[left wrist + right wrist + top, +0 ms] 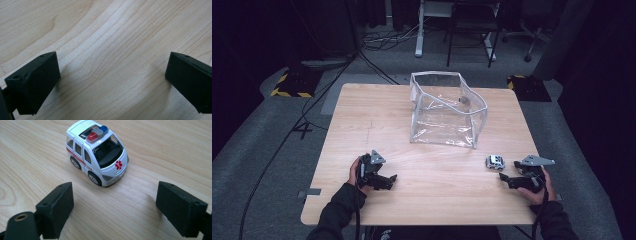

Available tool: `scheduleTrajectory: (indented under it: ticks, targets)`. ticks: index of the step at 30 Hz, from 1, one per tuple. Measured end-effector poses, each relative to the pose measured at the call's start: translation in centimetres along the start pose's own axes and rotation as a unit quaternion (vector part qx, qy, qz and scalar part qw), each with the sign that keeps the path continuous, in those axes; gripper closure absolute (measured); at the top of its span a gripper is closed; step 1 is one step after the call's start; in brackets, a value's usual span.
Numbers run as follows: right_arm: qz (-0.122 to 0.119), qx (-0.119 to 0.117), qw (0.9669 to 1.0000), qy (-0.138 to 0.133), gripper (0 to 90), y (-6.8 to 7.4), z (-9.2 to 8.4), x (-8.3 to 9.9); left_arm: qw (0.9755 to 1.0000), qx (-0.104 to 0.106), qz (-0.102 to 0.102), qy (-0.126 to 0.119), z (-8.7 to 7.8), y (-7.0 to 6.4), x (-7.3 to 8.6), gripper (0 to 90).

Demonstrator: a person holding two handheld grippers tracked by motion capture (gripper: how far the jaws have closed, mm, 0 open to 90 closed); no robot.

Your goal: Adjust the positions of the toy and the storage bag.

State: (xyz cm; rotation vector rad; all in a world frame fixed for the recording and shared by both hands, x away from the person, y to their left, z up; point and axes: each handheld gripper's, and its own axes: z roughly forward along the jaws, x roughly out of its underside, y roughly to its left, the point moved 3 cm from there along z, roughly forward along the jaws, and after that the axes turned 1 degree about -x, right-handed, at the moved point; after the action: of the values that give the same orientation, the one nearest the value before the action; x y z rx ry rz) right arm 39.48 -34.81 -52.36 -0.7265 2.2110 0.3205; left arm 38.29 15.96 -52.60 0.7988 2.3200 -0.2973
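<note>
A small white toy ambulance [495, 162] with red and blue roof lights stands on the wooden table [432, 200], near its right side. In the right gripper view the ambulance [96, 152] sits just beyond my right gripper [115, 205], whose jaws stand wide apart with nothing between them. In the high view that right gripper [508, 178] lies low over the table, a little right of and nearer than the toy. My left gripper [390, 179] rests at the front left of the table. Its jaws are spread wide over bare wood [112, 82].
A clear plastic bag-like box [446, 109] with a white rim stands open at the back middle of the table. Dark floor, cables and chair legs lie beyond the far edge. Bare wood stretches between the two grippers.
</note>
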Motion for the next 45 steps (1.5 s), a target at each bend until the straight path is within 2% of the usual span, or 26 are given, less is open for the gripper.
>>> scheduleTrajectory:
  ticks: [5,12,19,20,21,25,28,29,30,31,32,33,34,35,36,38,39,42,43,44,45]
  targets:
    - [0.0,0.0,1.0,0.0,15.0,0.0,0.0,0.0,1.0,0.007,0.004,-0.003,0.0,0.0,0.1,0.1]
    - [-0.006,-0.002,1.0,0.002,14.2,0.0,0.2,-0.1,0.9999,0.004,0.011,-0.003,-0.2,0.1,0.2,0.3]
    - [-0.01,-0.009,0.9999,0.004,13.3,0.0,0.4,-0.4,0.9995,0.021,0.021,-0.001,-0.1,0.1,0.2,0.5]
    - [-0.011,-0.012,0.9999,0.005,12.9,0.0,0.5,-0.5,0.9993,0.029,0.024,0.003,-0.1,0.0,0.2,0.5]
    - [-0.012,-0.013,0.9998,0.005,12.1,0.0,0.6,-0.6,0.9993,0.023,0.029,-0.001,-0.2,0.0,0.1,0.5]
    - [-0.032,-0.033,0.9989,0.006,11.2,0.2,1.3,-1.2,0.9988,0.04,0.029,0.003,0.0,-0.1,0.1,0.2]
    - [-0.036,-0.041,0.9985,0.008,10.2,0.4,1.8,-1.6,0.9983,0.043,0.039,0.004,0.1,-0.1,-0.1,0.2]
    - [-0.039,-0.041,0.9984,0.009,10.0,0.4,1.9,-1.7,0.9984,0.037,0.042,0.001,0.2,0.0,-0.2,0.3]
    - [-0.04,-0.043,0.9982,0.007,9.8,0.4,2.1,-1.8,0.9983,0.042,0.04,0.003,0.3,-0.1,-0.3,0.4]
    - [-0.043,-0.043,0.9981,0.01,9.7,0.4,2.2,-1.9,0.9986,0.033,0.041,0.0,0.4,-0.1,-0.5,0.4]
    - [-0.039,-0.043,0.9983,0.009,9.8,0.4,2.3,-2.0,0.9985,0.039,0.038,0.001,0.5,-0.2,-0.5,0.4]
    - [-0.039,-0.041,0.9984,0.007,9.8,0.3,2.5,-2.1,0.9988,0.037,0.031,0.005,0.5,-0.3,-0.6,0.5]
    - [-0.037,-0.039,0.9985,0.008,9.8,0.3,2.6,-2.3,0.9985,0.037,0.04,-0.002,0.7,-0.2,-0.8,0.5]
    - [-0.037,-0.039,0.9985,0.008,9.8,0.3,2.6,-2.3,0.9985,0.042,0.036,0.002,0.8,-0.3,-0.9,0.5]
    - [-0.039,-0.04,0.9984,0.01,9.8,0.3,2.7,-2.3,0.9984,0.036,0.044,0.0,0.9,-0.2,-1.1,0.6]
    - [-0.039,-0.04,0.9984,0.009,9.8,0.3,2.7,-2.4,0.9982,0.045,0.041,0.0,1.4,-0.4,-1.6,0.6]
    - [-0.038,-0.04,0.9984,0.01,9.8,0.3,2.7,-2.4,0.9978,0.045,0.048,0.002,1.6,-0.3,-2.0,0.6]
    - [-0.036,-0.038,0.9986,0.01,9.8,0.4,2.7,-2.4,0.997,0.056,0.052,0.005,2.6,-0.5,-3.0,0.7]
    - [-0.036,-0.038,0.9986,0.01,9.8,0.4,2.7,-2.4,0.9973,0.054,0.051,0.006,2.8,-0.6,-3.4,0.7]
    - [-0.035,-0.033,0.9988,0.009,9.8,0.4,2.9,-2.5,0.9968,0.054,0.059,0.002,3.5,-0.7,-4.2,0.7]
    - [-0.035,-0.033,0.9988,0.009,9.8,0.4,2.9,-2.5,0.9968,0.054,0.059,0.002,3.5,-0.7,-4.2,0.7]
